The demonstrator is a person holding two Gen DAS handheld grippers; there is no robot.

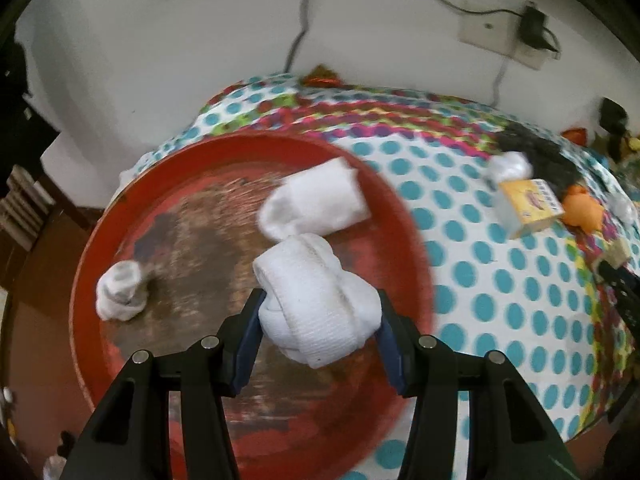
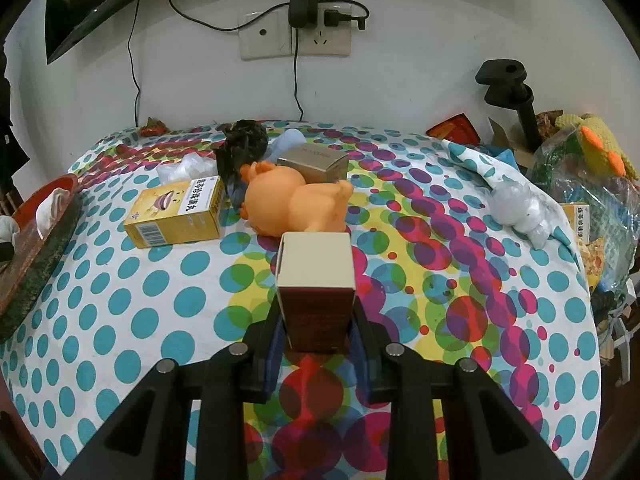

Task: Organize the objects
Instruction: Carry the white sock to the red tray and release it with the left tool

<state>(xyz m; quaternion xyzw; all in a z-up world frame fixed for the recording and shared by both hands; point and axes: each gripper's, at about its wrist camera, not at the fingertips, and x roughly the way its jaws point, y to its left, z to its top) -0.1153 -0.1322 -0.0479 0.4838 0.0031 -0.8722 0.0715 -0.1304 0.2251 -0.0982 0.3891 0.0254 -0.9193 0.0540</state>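
My left gripper is shut on a rolled white sock and holds it over the round red tray. Two more white sock rolls lie in the tray: one at the far side, a small one at the left. My right gripper is shut on a small brown and cream box, held just above the dotted tablecloth. Beyond it lie an orange rubber toy, a yellow medicine box and a grey-brown box.
The red tray's rim shows at the left in the right wrist view. A black crumpled bag and clear plastic wraps lie on the cloth. Clutter with a knitted toy and a black clamp stand fills the right edge. Wall sockets with cables are behind.
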